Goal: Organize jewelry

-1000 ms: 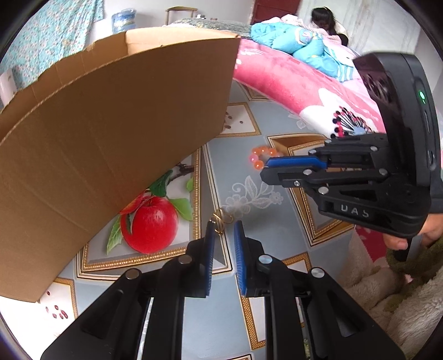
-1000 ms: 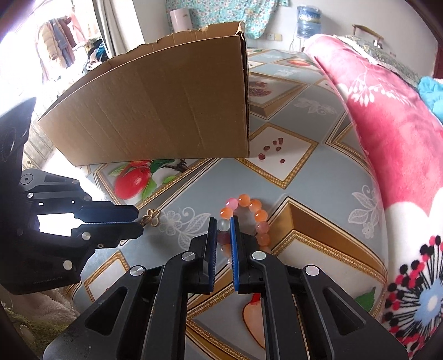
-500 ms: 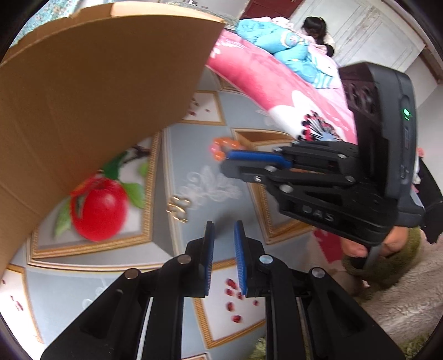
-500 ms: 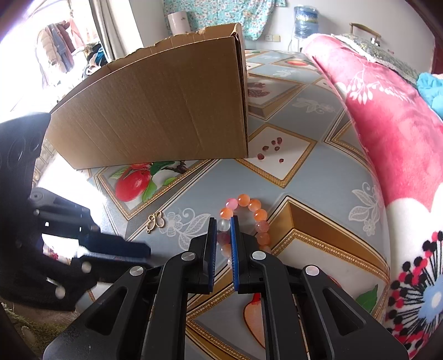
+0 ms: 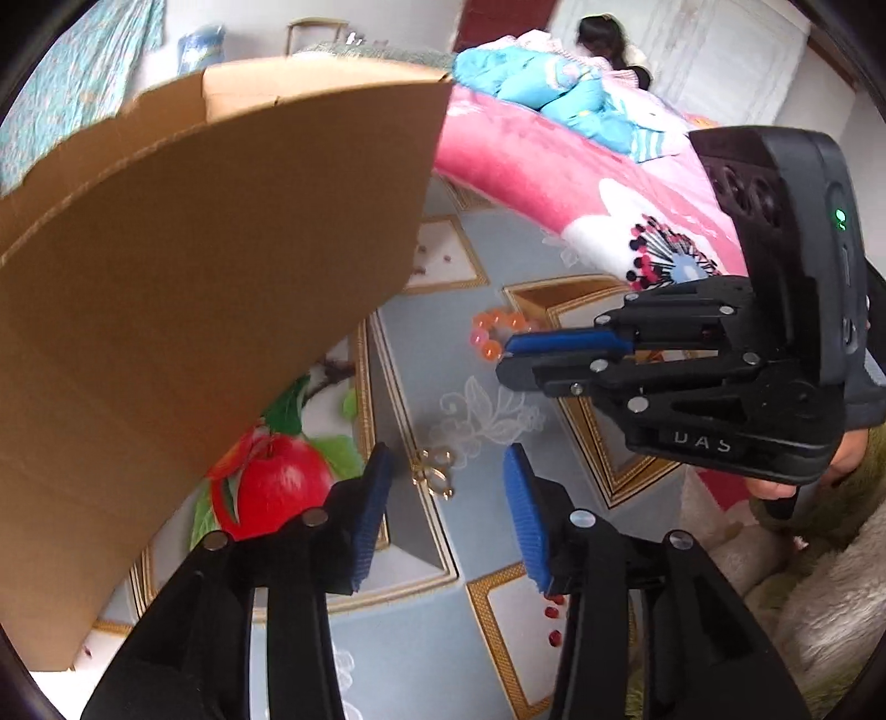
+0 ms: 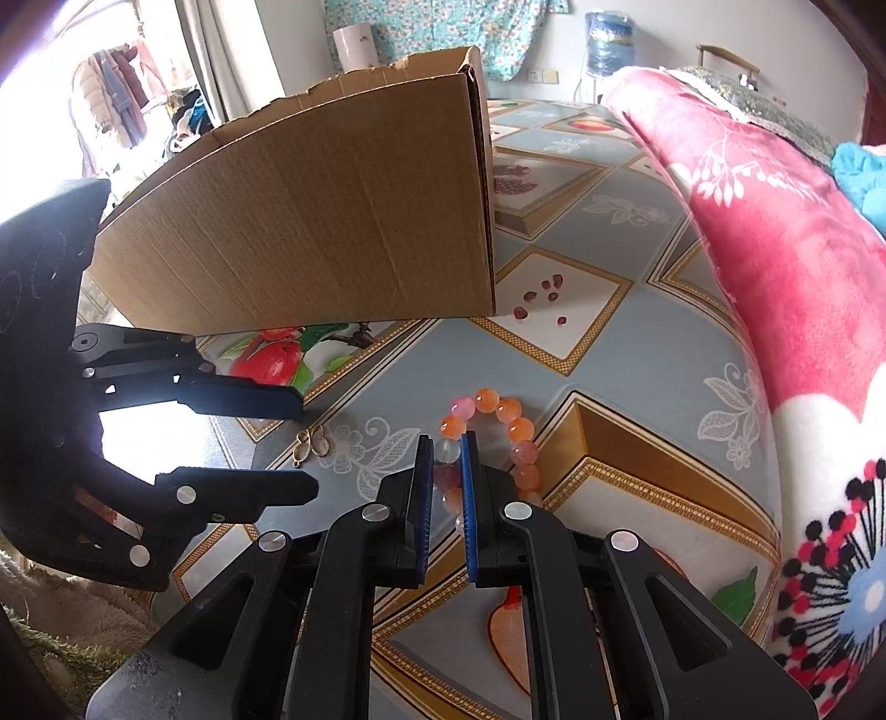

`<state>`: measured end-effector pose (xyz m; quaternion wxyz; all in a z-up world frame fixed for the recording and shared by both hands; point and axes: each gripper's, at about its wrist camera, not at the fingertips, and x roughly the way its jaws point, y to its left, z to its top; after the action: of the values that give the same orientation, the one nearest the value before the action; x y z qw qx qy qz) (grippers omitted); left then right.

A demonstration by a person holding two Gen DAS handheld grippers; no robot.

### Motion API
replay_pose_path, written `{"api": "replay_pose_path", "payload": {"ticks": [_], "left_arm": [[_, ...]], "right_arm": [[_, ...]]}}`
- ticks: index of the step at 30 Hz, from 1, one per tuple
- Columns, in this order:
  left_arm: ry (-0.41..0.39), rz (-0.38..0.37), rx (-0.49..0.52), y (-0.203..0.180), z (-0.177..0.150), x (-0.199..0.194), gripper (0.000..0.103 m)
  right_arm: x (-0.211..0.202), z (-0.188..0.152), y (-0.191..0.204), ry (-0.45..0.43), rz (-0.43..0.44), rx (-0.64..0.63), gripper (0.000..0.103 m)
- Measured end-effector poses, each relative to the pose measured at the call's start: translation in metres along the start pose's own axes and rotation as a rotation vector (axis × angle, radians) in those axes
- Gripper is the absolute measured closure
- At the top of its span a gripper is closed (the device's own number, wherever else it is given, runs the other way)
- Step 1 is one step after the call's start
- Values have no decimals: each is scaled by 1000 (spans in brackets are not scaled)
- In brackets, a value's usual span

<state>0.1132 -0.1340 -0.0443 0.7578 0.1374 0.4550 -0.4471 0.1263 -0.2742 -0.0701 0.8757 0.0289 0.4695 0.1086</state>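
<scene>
Left gripper jaws just opening, straddling pendant, not gripping; flat charm may slip. Right gripper clenched on bracelet, box at 11 o'clock

Bead bracelet: orange, pink and pale translucent beads.
Small clasp-like ornament: gold.
Cardboard box: plain brown, faint vertical corrugation lines.
Floor covering: grey-blue w/ white floral scrollwork, gold-bordered squares; one panel has a red apple w/ green leaves, others scattered dark-red seeds (pomegranate-like).
Blanket: deep pink/red, white leaf sprigs, lg white patch w/ black-and-red dotted flower, blue centre.
Left gripper and right gripper: black bodies, blue ribbed pads, silver screw heads.
Wall cloth: teal, small floral print.
Bundled bedding: bright turquoise.
</scene>
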Motion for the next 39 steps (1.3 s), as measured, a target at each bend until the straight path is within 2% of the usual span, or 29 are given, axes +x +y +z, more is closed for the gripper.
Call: {"api": "replay_pose_path", "payload": {"ticks": [10, 15, 20, 23, 30, 39], "left_arm": [[42, -61, -35, -5, -7, -3, 62], [47, -122, -51, -15, -15, -6, 62], [-11, -19, 9, -19, -12, -11, 62], [-37, 2, 34, -16, -5, -9, 62], [-10, -26, 39, -8, 0, 4, 62], [29, -95, -34, -12, -15, -8, 62]], "right_arm": [[0, 2, -3, -3, 1, 4, 96], [0, 2, -3, -4, 0, 2, 96], [0, 3, -4, -6, 0, 3, 96], [0, 3, -4, -7, 0, 6, 96], [0, 2, -4, -8, 2, 10, 96], [1, 3, -4, -8, 2, 11, 96]]}}
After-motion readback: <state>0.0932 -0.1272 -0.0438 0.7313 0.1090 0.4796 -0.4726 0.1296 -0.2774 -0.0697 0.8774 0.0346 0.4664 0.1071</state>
